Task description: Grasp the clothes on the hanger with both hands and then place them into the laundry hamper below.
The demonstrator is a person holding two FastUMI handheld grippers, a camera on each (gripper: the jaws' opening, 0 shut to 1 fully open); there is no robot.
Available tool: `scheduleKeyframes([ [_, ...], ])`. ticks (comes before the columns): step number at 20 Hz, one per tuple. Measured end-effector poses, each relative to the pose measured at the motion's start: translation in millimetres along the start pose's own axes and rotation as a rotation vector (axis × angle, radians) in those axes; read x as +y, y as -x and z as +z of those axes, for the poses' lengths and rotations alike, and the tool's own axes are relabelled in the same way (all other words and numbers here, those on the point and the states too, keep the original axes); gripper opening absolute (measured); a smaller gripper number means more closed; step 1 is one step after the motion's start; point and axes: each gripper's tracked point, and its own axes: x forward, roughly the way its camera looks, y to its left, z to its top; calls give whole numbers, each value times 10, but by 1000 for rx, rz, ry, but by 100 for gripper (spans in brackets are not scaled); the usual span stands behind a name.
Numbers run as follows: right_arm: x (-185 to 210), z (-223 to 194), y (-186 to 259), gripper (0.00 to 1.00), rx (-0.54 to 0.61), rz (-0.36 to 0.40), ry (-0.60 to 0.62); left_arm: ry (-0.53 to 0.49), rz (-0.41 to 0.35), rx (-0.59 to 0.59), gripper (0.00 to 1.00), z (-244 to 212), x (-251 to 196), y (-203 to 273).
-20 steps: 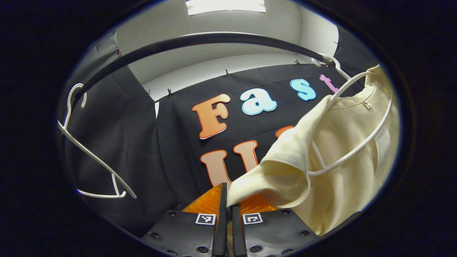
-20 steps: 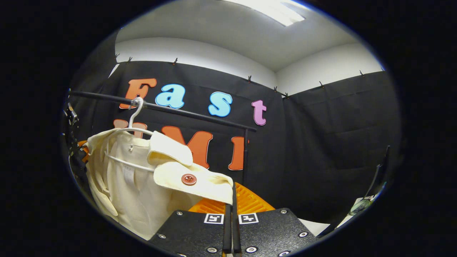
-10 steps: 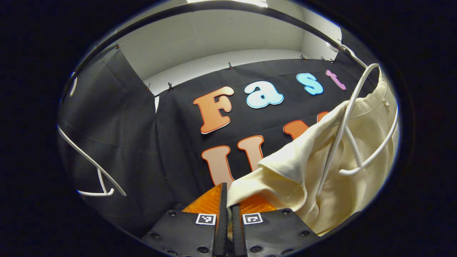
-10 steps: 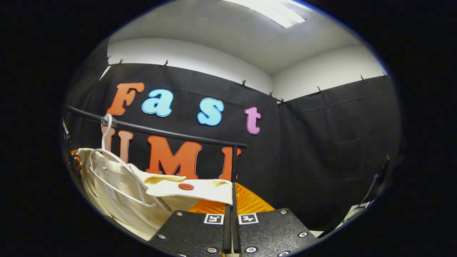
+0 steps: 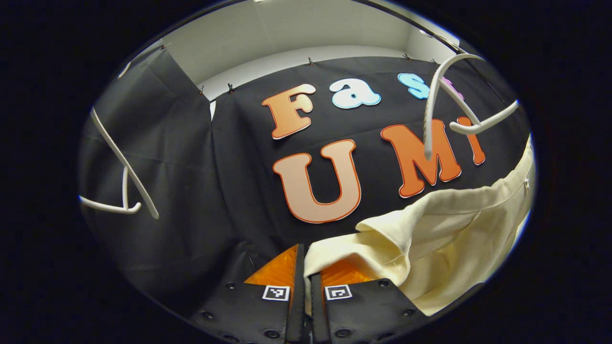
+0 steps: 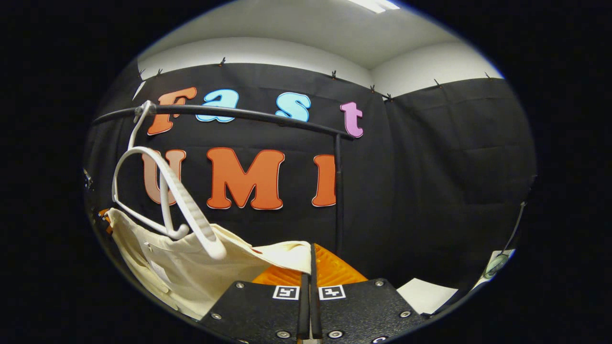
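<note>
in the left gripper view we see our left gripper [image 5: 304, 267] with its orange fingers [image 5: 275, 268] pressed together on a corner of the cream garment [image 5: 444, 234], which spreads away to the right of the fingertips. above the cloth and clear of it swings a white hanger [image 5: 442, 102]; a second white hanger [image 5: 122, 184] hangs far left of the fingers. in the right gripper view our right gripper [image 6: 308, 267] has its fingers [image 6: 334, 268] closed on another edge of the cream garment [image 6: 191, 267], which drapes to their left. the hanger [image 6: 165, 196] above it hooks on the black rail [image 6: 248, 114], beyond the fingertips.
</note>
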Motion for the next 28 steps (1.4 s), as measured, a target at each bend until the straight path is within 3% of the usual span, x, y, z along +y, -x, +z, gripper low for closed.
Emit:
scheduleKeyframes([
  [4,44,-246,265,0,2,23,-28,26,7,4,13,-39,133,267],
  [8,161,-205,704,1,-17,61,48,66,1,16,13,81,300,715],
  [13,666,-102,1152,1,-26,187,80,182,-95,39,13,278,165,1199],
  [19,1437,-179,1409,1,-20,359,73,281,-264,63,13,514,-325,1646],
  [24,1931,-160,1489,1,-41,451,33,327,-359,73,15,662,-579,1927],
  [28,2279,-485,1431,1,-5,498,35,365,-429,127,17,496,-866,2060],
])
